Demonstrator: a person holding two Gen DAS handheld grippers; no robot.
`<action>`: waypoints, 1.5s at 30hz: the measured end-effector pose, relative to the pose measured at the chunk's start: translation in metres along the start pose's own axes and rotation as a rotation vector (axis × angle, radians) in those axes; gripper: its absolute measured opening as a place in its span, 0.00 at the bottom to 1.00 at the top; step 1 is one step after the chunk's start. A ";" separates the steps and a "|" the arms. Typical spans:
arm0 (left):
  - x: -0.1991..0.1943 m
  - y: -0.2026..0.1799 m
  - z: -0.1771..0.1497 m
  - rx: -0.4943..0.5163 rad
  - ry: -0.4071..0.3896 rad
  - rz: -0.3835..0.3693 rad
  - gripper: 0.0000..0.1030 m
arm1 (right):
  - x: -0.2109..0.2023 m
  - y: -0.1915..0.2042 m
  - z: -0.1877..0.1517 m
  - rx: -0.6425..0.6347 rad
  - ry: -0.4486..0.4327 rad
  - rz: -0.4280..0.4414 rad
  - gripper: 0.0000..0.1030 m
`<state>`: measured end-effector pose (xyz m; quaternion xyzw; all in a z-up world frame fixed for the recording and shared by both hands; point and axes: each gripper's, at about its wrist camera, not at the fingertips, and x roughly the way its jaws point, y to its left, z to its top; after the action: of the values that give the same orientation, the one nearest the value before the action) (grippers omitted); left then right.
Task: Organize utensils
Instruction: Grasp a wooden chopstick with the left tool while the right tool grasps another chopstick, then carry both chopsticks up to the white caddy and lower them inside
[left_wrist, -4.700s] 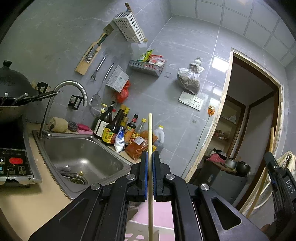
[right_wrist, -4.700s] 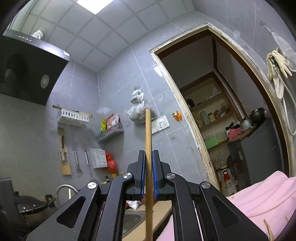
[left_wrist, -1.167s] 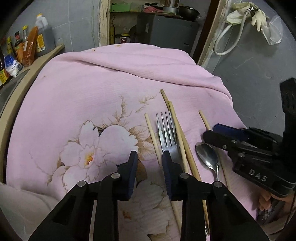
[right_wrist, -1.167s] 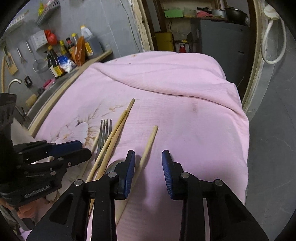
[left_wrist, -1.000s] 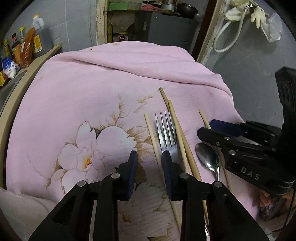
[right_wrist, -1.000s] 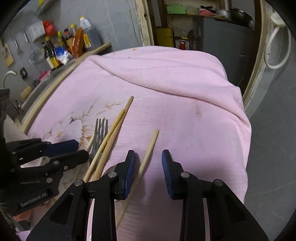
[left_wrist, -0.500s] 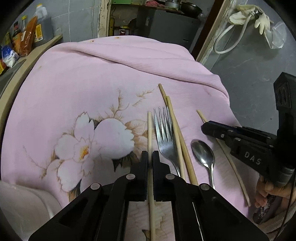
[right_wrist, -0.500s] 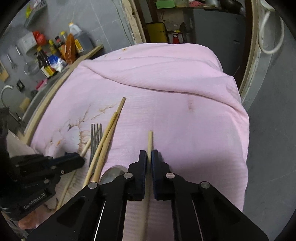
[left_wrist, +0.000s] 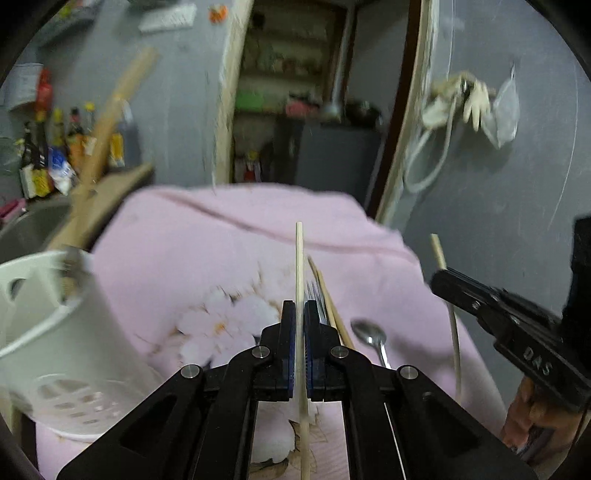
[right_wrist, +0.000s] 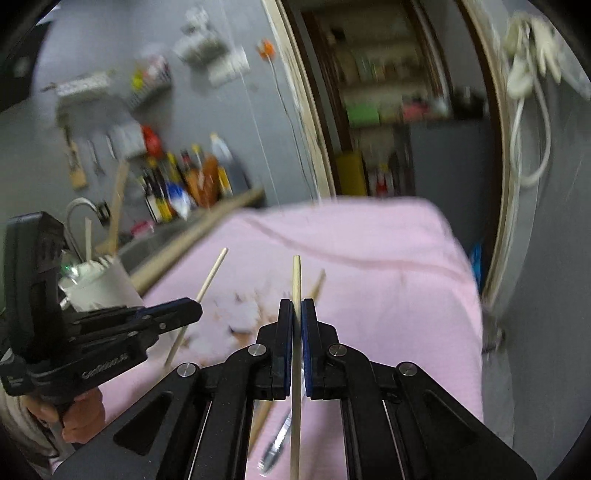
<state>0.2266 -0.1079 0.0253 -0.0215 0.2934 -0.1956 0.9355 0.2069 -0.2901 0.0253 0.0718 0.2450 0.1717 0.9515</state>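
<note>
The left claw is clenched on a pale chopstick, which runs straight up between its blue pads above the pink flowered cloth. The right claw is likewise clenched on a second chopstick, held off the cloth. On the cloth lie a fork, two more chopsticks touching each other just right of it, and a spoon. A white perforated holder stands at the left with wooden utensils in it.
</note>
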 end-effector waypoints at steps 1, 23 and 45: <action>-0.008 0.001 0.001 -0.006 -0.035 0.011 0.02 | -0.006 0.006 0.000 -0.012 -0.040 -0.013 0.03; -0.158 0.079 0.045 -0.116 -0.528 0.106 0.02 | -0.051 0.135 0.062 -0.204 -0.522 0.150 0.03; -0.195 0.202 0.048 -0.335 -0.691 0.341 0.02 | 0.012 0.199 0.086 -0.156 -0.622 0.326 0.03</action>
<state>0.1778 0.1484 0.1394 -0.1885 -0.0103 0.0312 0.9815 0.2010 -0.1046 0.1388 0.0861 -0.0850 0.3095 0.9432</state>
